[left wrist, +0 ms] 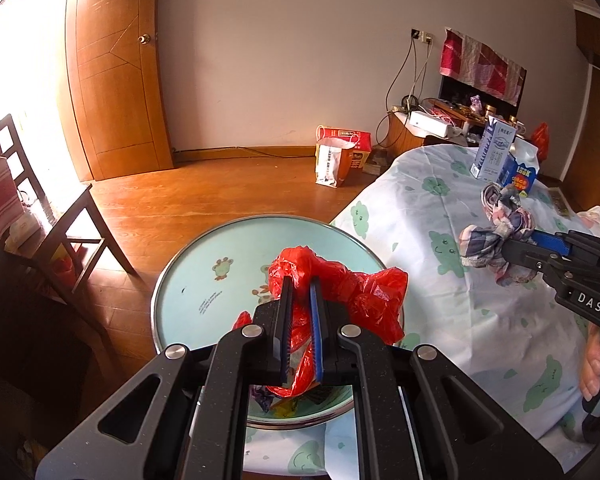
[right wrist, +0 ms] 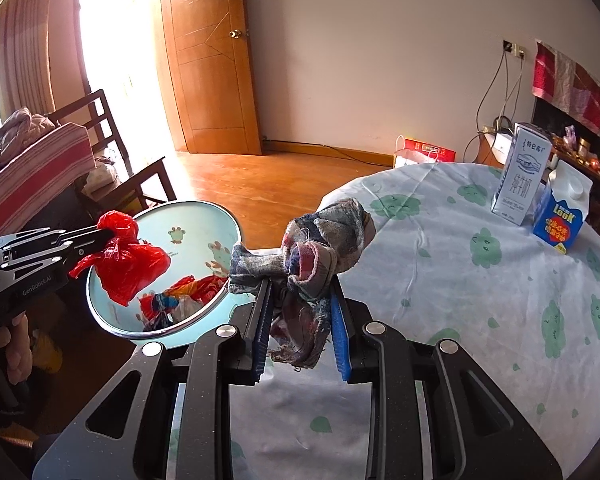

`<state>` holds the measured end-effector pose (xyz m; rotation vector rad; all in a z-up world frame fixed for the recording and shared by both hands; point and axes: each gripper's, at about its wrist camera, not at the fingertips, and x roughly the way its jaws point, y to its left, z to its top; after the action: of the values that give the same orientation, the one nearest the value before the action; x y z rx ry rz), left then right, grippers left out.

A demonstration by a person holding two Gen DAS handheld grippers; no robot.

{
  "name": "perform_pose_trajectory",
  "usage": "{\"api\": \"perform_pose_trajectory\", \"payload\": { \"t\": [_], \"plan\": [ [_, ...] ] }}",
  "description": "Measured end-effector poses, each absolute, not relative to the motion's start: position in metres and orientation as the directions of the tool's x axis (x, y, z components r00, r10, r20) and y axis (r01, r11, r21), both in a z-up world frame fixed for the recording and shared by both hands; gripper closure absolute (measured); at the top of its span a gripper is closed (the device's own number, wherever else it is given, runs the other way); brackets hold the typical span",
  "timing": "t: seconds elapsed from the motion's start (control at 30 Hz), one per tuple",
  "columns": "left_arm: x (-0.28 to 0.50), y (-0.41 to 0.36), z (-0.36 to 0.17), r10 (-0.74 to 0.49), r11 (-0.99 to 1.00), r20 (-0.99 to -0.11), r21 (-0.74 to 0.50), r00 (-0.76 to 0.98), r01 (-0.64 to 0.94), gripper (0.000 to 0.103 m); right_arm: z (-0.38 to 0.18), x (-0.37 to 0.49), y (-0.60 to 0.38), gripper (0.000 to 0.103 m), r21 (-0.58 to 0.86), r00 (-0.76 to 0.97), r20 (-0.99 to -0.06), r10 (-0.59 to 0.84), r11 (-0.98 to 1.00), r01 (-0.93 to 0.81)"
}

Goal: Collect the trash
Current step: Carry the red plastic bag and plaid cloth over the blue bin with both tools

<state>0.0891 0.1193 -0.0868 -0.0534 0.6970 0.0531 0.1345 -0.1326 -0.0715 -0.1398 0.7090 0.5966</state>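
Trash goes in the basin (right wrist: 100, 280) left of the desk (right wrist: 460, 280), so my left gripper (left wrist: 300, 284) pinches the red bag (left wrist: 340, 280) over it while my right gripper (right wrist: 300, 284) clamps the knotted rag (right wrist: 320, 248) beside its rim.

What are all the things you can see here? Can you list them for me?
red plastic bag: one, red, clamped in the left gripper over the bin
knotted rag: one, faded checked cloth, clamped in the right gripper over the table edge
bin: one, pale blue with frog pictures, beside the table, wrappers inside
table: one, white cloth with green clouds
white milk carton: one, upright at the table's far side
blue carton: one, beside the white one
paper gift bags: red and white, on the floor by the wall
chair: dark wood, striped cloth on it
door: one, brown wood
left gripper: shut on the bag
right gripper: shut on the rag
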Motion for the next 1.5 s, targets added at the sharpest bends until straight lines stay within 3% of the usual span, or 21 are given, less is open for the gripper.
{"api": "perform_pose_trajectory", "payload": {
  "t": [1.5],
  "plan": [
    [0.082,0.177,-0.083,0.142,0.976,-0.639,-0.036,0.756,-0.214,0.095,-0.071,0.139,-0.068,0.075,0.021,0.556,-0.663,0.501,0.755,-0.655]
  ]
}}
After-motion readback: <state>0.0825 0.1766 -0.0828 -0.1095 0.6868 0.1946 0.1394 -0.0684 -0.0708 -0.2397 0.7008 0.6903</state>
